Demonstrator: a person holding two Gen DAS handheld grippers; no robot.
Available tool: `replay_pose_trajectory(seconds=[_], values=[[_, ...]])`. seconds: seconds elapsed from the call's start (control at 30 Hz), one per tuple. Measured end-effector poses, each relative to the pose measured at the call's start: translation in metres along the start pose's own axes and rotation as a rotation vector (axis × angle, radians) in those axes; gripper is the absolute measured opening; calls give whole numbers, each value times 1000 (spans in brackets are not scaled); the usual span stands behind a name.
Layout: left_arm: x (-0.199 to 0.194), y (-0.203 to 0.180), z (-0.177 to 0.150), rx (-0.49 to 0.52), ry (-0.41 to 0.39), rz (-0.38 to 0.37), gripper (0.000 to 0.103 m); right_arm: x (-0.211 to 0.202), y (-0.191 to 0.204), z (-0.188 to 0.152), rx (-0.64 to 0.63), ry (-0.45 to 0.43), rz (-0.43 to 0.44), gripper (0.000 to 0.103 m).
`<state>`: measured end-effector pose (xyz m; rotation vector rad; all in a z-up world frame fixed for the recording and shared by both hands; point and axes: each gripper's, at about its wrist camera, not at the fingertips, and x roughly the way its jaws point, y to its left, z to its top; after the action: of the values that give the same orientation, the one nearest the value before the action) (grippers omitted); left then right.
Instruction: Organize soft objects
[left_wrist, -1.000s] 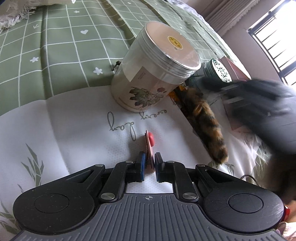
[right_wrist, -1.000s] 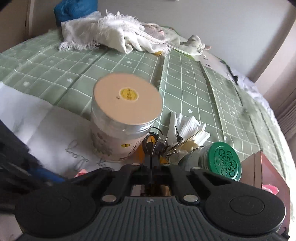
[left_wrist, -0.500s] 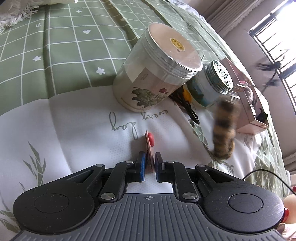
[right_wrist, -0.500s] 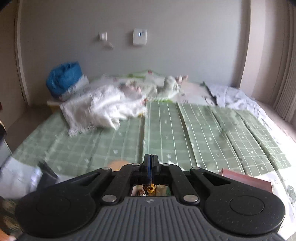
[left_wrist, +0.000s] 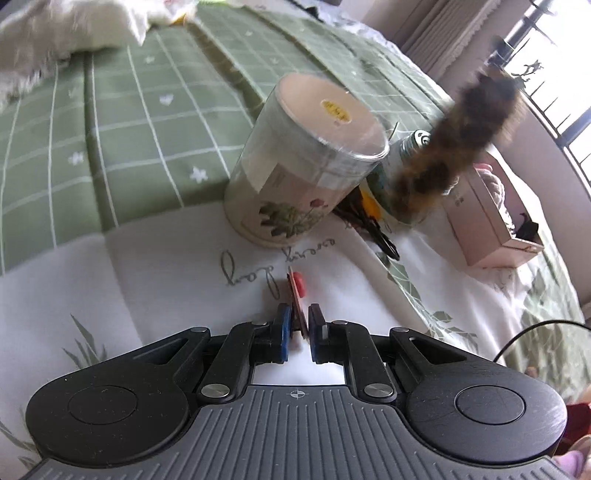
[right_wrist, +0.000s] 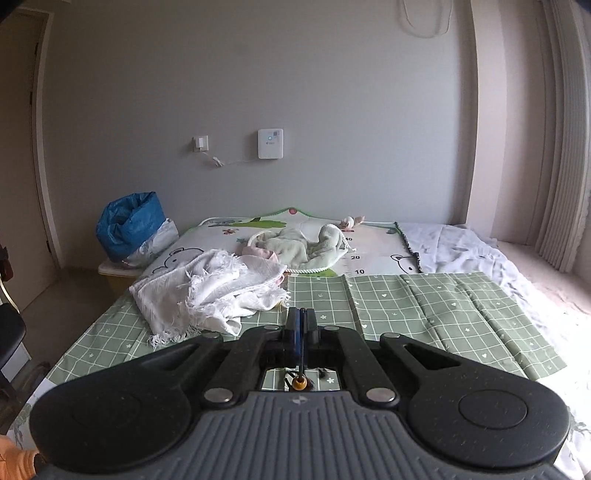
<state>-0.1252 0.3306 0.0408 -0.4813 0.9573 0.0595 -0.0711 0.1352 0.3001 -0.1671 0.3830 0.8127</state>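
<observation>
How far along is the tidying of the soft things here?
Done, it seems: a pink knitted thing sits in the pink box. In hand: the right gripper has its jaws shut on a thin cord, and the furry tail hangs in the air, likely from it; the left gripper pinches a flat pink piece. Left: the tail is not yet put down, and the white fringed cloth lies crumpled.

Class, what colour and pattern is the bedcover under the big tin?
Green with a white grid, the bedcover shows best in the left wrist view.
</observation>
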Motion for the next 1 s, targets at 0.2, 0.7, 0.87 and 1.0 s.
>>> replay_pose_trajectory(seconds=[0.2,0.7,0.87,1.0], values=[[-3,-16,-3,85,-14,38,13,-12,3,1,-3,-18,13,1],[-33,-40,-14,149,-152,152,16,-57,-33,-8,45,-14,61,1],[-11,-48,-11,207,-109,179,18,-27,-34,-66,85,140,120,1],[9,-51,-18,281,-83,228,22,25,-32,-121,89,320,124,1]])
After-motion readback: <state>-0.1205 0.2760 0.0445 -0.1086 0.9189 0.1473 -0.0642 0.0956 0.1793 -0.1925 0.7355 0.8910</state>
